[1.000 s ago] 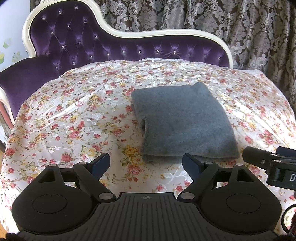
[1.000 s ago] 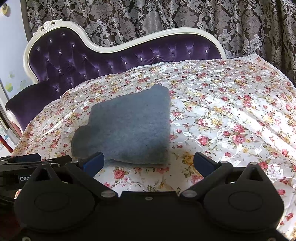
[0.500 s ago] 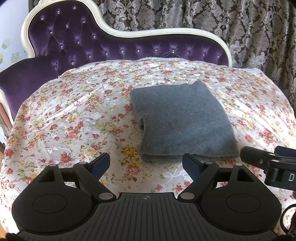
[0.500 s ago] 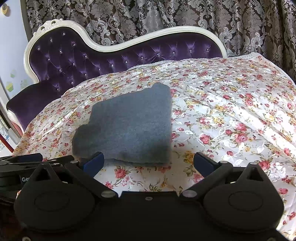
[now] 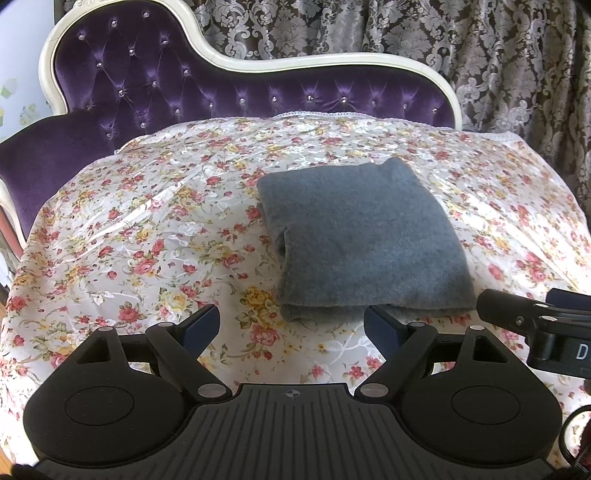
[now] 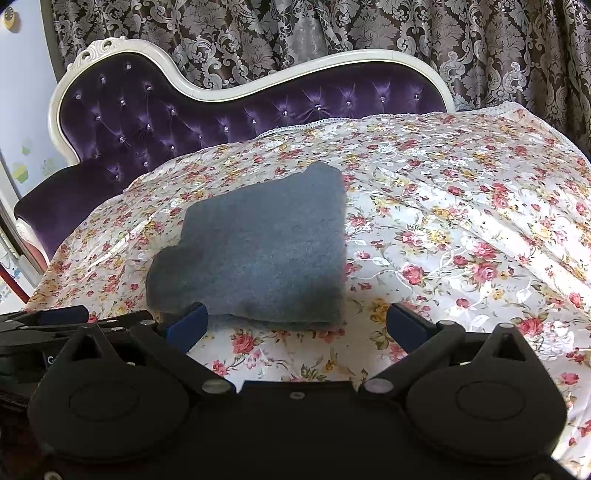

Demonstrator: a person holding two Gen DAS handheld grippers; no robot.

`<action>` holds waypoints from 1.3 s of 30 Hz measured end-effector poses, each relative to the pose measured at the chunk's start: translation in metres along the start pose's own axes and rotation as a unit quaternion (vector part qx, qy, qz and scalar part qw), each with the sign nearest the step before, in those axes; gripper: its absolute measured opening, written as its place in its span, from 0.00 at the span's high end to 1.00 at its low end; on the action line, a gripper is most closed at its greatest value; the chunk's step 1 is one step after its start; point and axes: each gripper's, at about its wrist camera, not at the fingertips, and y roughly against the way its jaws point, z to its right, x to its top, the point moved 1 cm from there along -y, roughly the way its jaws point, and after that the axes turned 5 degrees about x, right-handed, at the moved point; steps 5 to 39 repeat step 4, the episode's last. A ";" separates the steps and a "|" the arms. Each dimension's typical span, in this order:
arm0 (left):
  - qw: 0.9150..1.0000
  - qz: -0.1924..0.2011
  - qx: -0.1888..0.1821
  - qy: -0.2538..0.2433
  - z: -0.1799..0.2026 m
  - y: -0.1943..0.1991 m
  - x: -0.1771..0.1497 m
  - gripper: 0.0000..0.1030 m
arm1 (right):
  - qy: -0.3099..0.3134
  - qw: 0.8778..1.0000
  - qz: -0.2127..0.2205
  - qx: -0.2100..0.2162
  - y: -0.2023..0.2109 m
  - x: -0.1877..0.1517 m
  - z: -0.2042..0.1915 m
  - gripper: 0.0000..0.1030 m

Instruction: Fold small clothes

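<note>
A grey garment [image 5: 365, 240] lies folded into a thick rectangle on the floral cover [image 5: 147, 240]; it also shows in the right wrist view [image 6: 258, 251]. My left gripper [image 5: 291, 325] is open and empty, just short of the garment's near edge, toward its left corner. My right gripper [image 6: 295, 325] is open and empty, just short of the same near edge, toward its right corner. The right gripper's fingers [image 5: 517, 314] show at the right edge of the left wrist view. The left gripper's fingers [image 6: 55, 317] show at the left edge of the right wrist view.
The floral cover lies over a purple tufted chaise with a cream-framed back [image 5: 258, 92] behind the garment. Patterned curtains [image 6: 332, 33] hang behind it. A pale wall [image 6: 18, 110] with stickers is at the left. The cover drops off at its left and right edges.
Both grippers have drifted slightly; the view has shifted a little. The garment has not moved and both grippers stay open.
</note>
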 end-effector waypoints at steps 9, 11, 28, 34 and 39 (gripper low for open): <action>1.000 -0.001 0.000 0.000 0.000 0.000 0.000 0.17 | 0.000 1.000 0.000 0.000 0.000 0.000 0.000 0.00; 1.000 -0.001 0.000 0.000 0.000 0.000 0.000 0.17 | 0.000 1.000 0.000 0.000 0.000 0.000 0.000 0.00; 1.000 -0.001 0.000 0.000 0.000 0.000 0.000 0.17 | 0.000 1.000 0.000 0.000 0.000 0.000 0.000 0.00; 1.000 -0.001 0.000 0.000 0.000 0.000 0.000 0.17 | 0.000 1.000 0.000 0.000 0.000 0.000 0.000 0.00; 1.000 -0.001 0.000 0.000 0.000 0.000 0.000 0.17 | 0.000 1.000 0.000 0.000 0.000 0.000 0.000 0.00</action>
